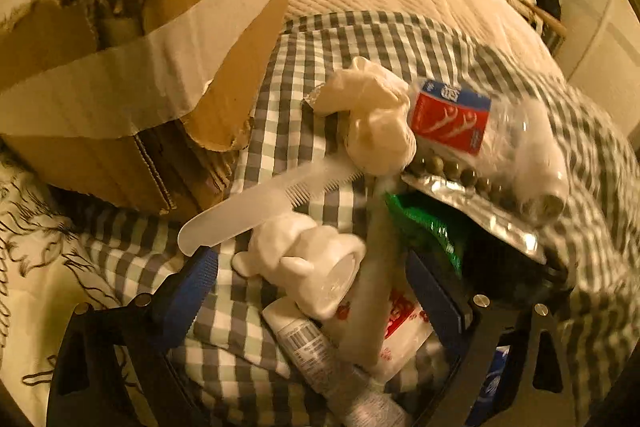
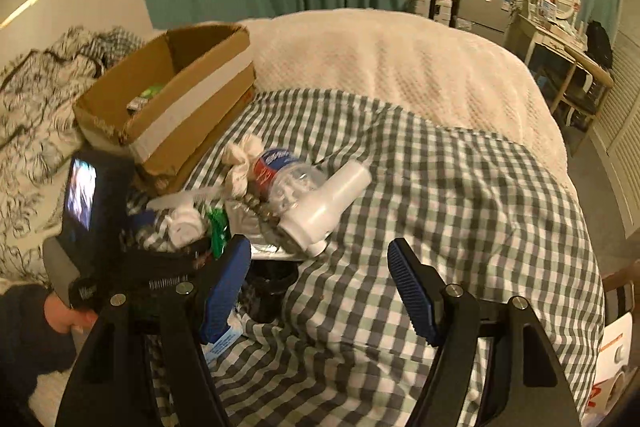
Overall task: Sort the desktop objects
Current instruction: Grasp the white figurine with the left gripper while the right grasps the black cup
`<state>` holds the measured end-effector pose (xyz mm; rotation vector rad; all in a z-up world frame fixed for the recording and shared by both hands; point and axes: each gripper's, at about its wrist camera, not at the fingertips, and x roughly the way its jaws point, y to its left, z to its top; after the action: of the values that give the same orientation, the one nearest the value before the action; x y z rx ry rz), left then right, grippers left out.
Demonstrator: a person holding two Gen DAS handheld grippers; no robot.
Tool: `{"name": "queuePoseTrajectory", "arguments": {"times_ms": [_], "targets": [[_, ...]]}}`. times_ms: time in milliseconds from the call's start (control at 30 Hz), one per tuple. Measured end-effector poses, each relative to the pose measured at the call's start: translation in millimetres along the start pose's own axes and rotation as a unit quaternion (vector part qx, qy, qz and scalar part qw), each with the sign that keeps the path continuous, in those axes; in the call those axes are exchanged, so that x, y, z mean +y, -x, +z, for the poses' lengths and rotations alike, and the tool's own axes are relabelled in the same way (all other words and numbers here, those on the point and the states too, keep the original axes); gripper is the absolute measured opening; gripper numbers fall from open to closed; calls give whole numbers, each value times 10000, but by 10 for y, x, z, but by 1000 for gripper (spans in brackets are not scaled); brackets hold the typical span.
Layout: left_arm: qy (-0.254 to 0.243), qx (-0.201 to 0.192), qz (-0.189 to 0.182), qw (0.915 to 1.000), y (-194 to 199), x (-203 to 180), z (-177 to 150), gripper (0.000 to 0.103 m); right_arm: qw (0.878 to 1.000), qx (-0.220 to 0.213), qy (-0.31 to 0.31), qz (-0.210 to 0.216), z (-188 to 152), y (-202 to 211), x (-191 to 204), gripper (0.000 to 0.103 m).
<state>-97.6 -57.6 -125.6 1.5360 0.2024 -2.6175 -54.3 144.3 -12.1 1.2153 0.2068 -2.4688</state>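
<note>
While our left gripper (image 1: 312,291) stands wide over the pile, a white figurine (image 1: 308,263), a tube (image 1: 316,355) and a pale stick (image 1: 376,287) lie between its blue pads untouched. Just ahead we see a white comb (image 1: 256,205), a crumpled white cloth (image 1: 372,123) and a clear bottle with a red label (image 1: 480,131); a cardboard box (image 1: 132,79) sits ahead to the left. Our right gripper (image 2: 320,287) is also spread wide and empty above the checked blanket (image 2: 460,211), the pile ahead to its left.
</note>
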Motion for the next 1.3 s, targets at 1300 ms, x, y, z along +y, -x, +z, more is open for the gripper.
{"name": "queuePoseTrajectory", "arguments": {"times_ms": [1300], "targets": [[-7,-44,99,9999,548,164,-376,68,9930,1119,84,357,-234,-429,294,57]]}}
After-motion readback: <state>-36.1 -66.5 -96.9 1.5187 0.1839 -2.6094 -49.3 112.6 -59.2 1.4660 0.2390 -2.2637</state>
